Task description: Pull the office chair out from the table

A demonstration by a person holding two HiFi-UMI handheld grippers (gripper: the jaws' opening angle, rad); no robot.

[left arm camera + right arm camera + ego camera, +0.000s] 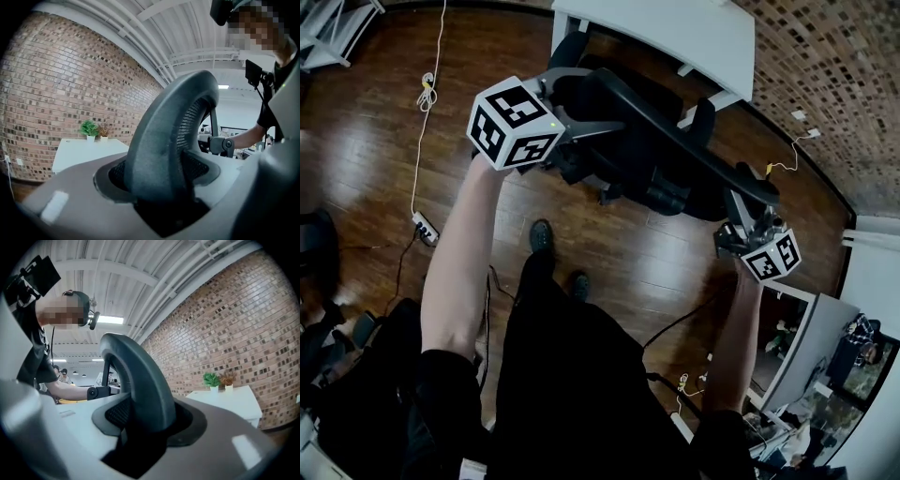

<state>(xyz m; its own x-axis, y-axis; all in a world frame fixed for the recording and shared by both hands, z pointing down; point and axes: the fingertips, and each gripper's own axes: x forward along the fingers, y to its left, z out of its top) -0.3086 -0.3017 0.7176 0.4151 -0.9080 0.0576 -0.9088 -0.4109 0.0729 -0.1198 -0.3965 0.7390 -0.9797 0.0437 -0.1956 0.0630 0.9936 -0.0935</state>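
Note:
The black office chair (642, 164) stands just in front of the white table (675, 33), seen from above in the head view. My left gripper (579, 111) is shut on the left end of the curved top rim of the chair back (675, 139). My right gripper (739, 208) is shut on the rim's right end. The left gripper view shows the mesh-backed rim (168, 140) rising out of the left gripper (164, 206), wedged between its jaws. Likewise, in the right gripper view the rim (140, 380) sits clamped in the right gripper (140, 441).
A power strip (425, 228) with a white cable lies on the wooden floor at the left. A brick wall (825, 66) runs behind the table. Two small potted plants (93, 129) stand on the table. My shoes (541, 234) are just behind the chair. A white cabinet (797, 337) stands at the right.

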